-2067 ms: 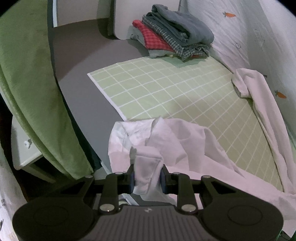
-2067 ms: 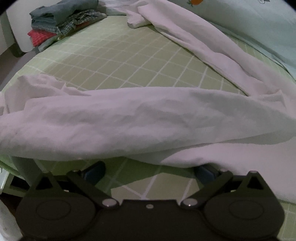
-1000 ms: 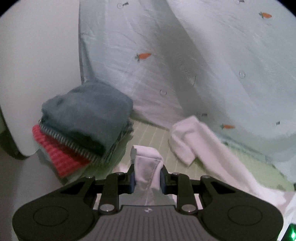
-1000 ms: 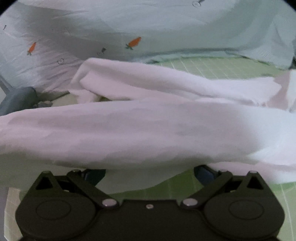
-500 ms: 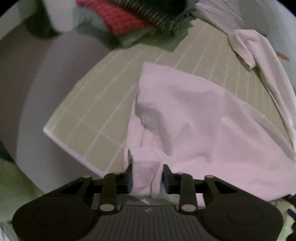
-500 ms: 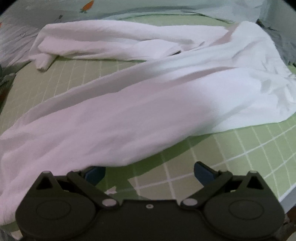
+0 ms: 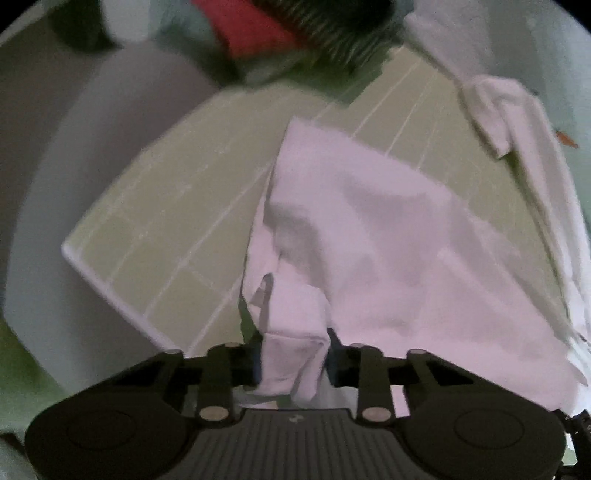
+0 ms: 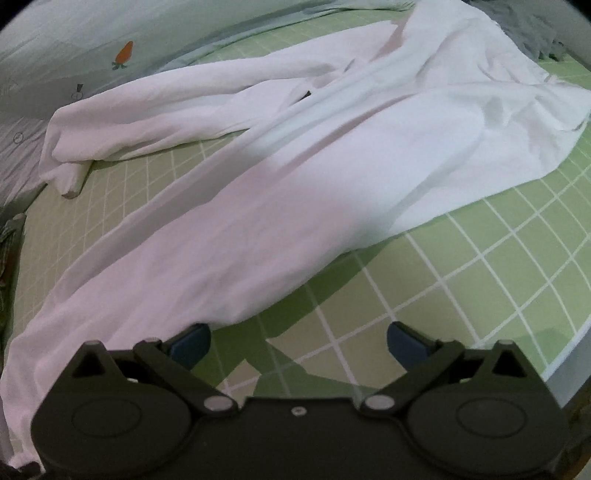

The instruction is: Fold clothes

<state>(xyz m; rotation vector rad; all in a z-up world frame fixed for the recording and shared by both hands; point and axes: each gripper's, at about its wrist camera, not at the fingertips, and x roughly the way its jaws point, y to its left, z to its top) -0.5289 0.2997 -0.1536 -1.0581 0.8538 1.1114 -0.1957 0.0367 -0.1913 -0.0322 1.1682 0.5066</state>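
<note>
A: Bedding first, since it fills most of what we see: a green checked sheet (image 8: 480, 266) with white grid lines is spread flat, and behind it hangs a pale cloth with small carrot prints (image 8: 74, 44).

B: We agree. On the sheet lies the white garment (image 8: 295, 177), long and rumpled, running from the near left corner of the right wrist view to the far right. One sleeve (image 8: 147, 122) stretches out toward the pale cloth, its cuff folded back on itself.

A: From the left wrist view we see the same garment (image 7: 388, 240) as a broad creased panel on the sheet, with the sleeve (image 7: 517, 122) along the far right edge.

B: Beyond it we make out a stack of folded clothes (image 7: 295, 33), red and dark striped, badly blurred.

A: Now the claws. Our left gripper (image 7: 293, 356) has its fingers pressed together on a bunched fold of the white garment, at the sheet's near edge.

B: And our right gripper (image 8: 297, 341) has its fingers spread wide, nothing between them. Its left blue pad (image 8: 190, 341) sits just at the garment's near edge; whether it touches, we cannot tell. The right pad (image 8: 406, 341) is over bare sheet.
</note>
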